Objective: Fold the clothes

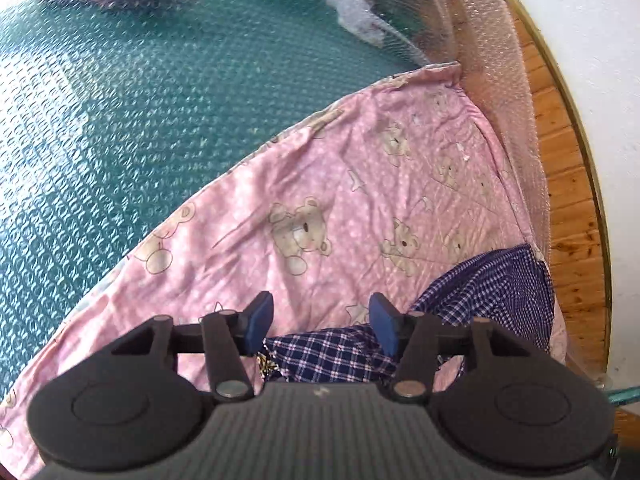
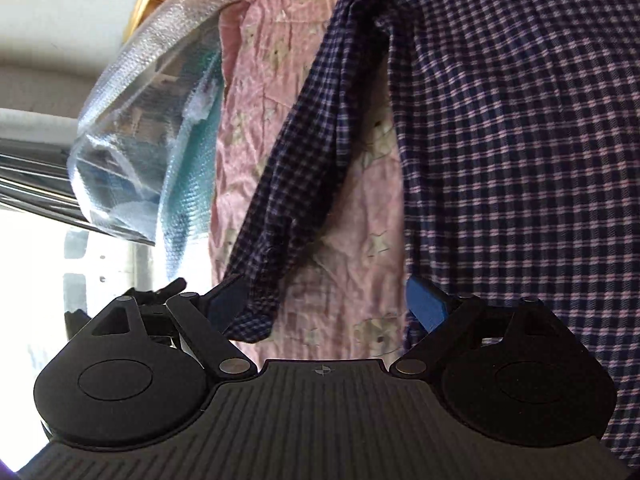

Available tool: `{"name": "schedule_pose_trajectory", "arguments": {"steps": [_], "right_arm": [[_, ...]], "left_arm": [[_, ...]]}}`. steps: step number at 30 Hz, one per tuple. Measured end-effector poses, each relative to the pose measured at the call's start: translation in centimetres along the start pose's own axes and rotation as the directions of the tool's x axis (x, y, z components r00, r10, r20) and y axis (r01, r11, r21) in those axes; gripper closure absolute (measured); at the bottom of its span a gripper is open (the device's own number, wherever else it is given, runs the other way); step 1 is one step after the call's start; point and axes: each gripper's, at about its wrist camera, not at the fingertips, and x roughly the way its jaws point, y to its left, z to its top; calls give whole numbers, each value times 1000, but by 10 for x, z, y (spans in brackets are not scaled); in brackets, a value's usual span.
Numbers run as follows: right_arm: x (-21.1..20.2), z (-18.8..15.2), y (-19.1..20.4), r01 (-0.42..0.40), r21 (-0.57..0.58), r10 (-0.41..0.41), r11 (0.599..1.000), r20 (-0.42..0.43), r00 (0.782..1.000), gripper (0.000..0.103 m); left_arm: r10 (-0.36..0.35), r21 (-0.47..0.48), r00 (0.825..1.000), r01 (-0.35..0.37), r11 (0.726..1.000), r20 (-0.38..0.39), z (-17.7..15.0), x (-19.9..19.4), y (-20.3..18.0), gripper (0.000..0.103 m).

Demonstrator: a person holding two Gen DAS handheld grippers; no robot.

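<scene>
A wooden plank floor (image 1: pixel 568 184) and a white wall (image 1: pixel 592 40) border a wide surface wrapped in bubble wrap (image 1: pixel 120 128), teal underneath; what kind of furniture it is cannot be told. Over its near part lies a pink sheet printed with teddy bears (image 1: pixel 304 200), wrinkled and reaching the wrapped edge by the floor.

On the pink sheet lies a navy and white checked shirt (image 1: pixel 492 292). In the left wrist view a bunched part of it sits just below and between the blue pads of the left tool (image 1: pixel 320 322), and more of it spreads off to the right. The left tool stands open: its pads (image 1: pixel 260 320) are well apart and neither presses on the cloth.

In the right wrist view the shirt fills the right half of the picture, and one sleeve (image 2: pixel 296 184) runs down across the pink sheet, its cuff ending by the left pad of the right tool (image 2: pixel 326 304). The right tool is also wide open, with pink sheet showing in the gap. Its right pad (image 2: pixel 426 306) lies against the shirt's edge, but whether it touches cannot be told.
</scene>
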Motion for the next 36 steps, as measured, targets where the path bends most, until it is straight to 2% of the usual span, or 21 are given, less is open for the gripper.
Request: {"name": "schedule_pose_trajectory", "arguments": {"steps": [2,3,4,6,9,10,12,13,14,16,17,18,20,21,22,23,26,29,32,34,36], "right_arm": [[-6,2,-8,19,8,-19,1000,17,1000,14],[-5,1,-10,25,11,-25,1000,14,1000,14],[-3,0,-11,31,15,-31,999,9,999,14],[1,-3,-14,42,22,-42,999,1,999,14],[9,-9,-13,54,20,-54,998,-23,998,14],[12,-11,-11,55,16,-54,998,-32,998,14],[16,-12,-6,58,6,-58,998,-34,998,14],[18,-12,-3,59,0,-59,998,-34,998,14],[18,-10,1,58,-15,-58,998,-22,998,14],[16,-5,11,55,-48,-55,997,5,999,14],[15,-3,15,53,-65,-52,996,18,998,14],[17,0,18,68,-86,-66,994,32,997,14],[25,8,22,111,-128,-106,986,49,993,14],[28,12,18,139,-131,-133,982,52,990,16],[32,17,15,166,-132,-160,977,55,986,18],[34,22,12,172,-132,-167,976,52,985,22],[27,33,13,196,-171,-180,966,105,978,28],[24,36,11,257,-215,-231,942,141,963,30],[23,26,0,274,-217,-251,937,128,960,30],[28,13,-7,278,-212,-261,937,105,960,30],[30,2,-10,301,-228,-283,926,107,953,30]], "left_arm": [[57,170,998,-58,984,14,-15,4,-19,17],[98,263,995,-102,959,27,-24,9,-28,17],[138,365,989,-145,919,45,-36,17,-38,17],[143,517,988,-148,843,51,-55,28,-51,18],[175,664,983,-170,728,60,-72,48,-61,26],[180,707,982,-172,686,64,-75,52,-64,36],[196,768,978,-179,615,71,-77,56,-69,87],[172,754,983,-160,637,63,-67,47,-71,94],[141,733,989,-135,666,55,-56,36,-72,94],[-50,569,996,-3,823,78,-10,-13,-66,93],[-151,474,983,85,877,103,14,-37,-60,88],[-247,375,959,180,909,138,38,-60,-54,71],[-377,270,919,337,902,116,83,-68,-46,43],[-406,233,911,380,895,71,101,-58,-45,51],[-372,198,926,354,914,64,115,-49,-45,63],[-328,164,943,314,935,63,128,-40,-45,97],[-323,61,943,320,946,72,148,-27,-45,99],[-341,55,932,336,940,125,155,-35,-47,99],[-277,49,953,273,961,127,162,-24,-40,99],[-239,-19,960,244,969,144,167,-14,-24,99],[-261,-77,950,277,958,174,176,-10,-15,99]]}}
